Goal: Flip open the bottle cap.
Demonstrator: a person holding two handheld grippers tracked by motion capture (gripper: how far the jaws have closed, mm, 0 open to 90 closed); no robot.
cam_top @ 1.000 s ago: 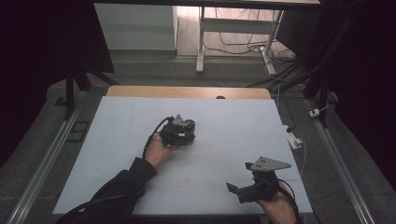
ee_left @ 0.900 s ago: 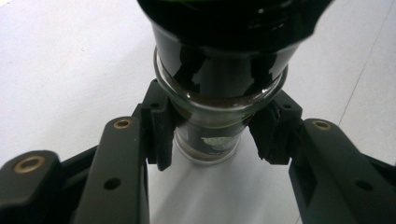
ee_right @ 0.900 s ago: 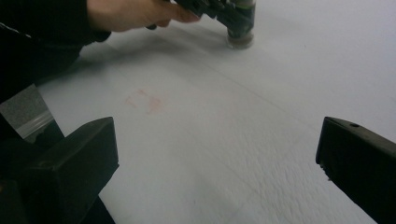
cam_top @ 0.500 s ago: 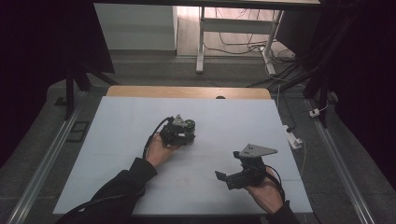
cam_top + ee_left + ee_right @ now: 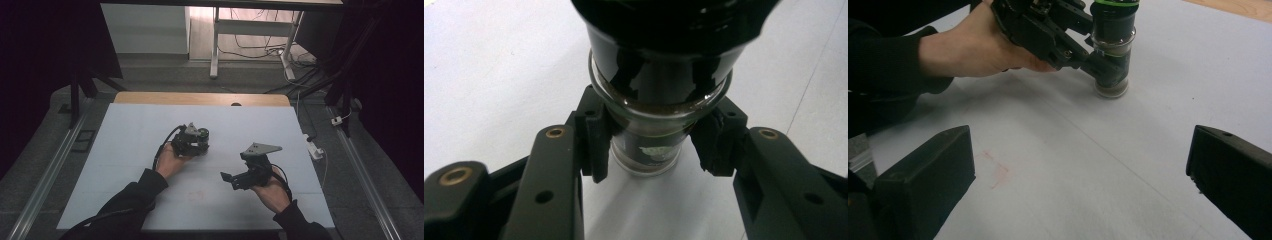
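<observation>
White table covering (image 5: 125, 150) is spread over the surface; nearest its front edge the right gripper (image 5: 240, 177) is held wide and empty. Near the middle, a small jar (image 5: 1111, 60) is clamped upright by the left gripper (image 5: 192, 145). Uncapping is judged next; the jar's contents cannot be made out

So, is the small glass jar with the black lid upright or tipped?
Upright: the small glass jar with the black lid stands on its base on the white table.
</observation>
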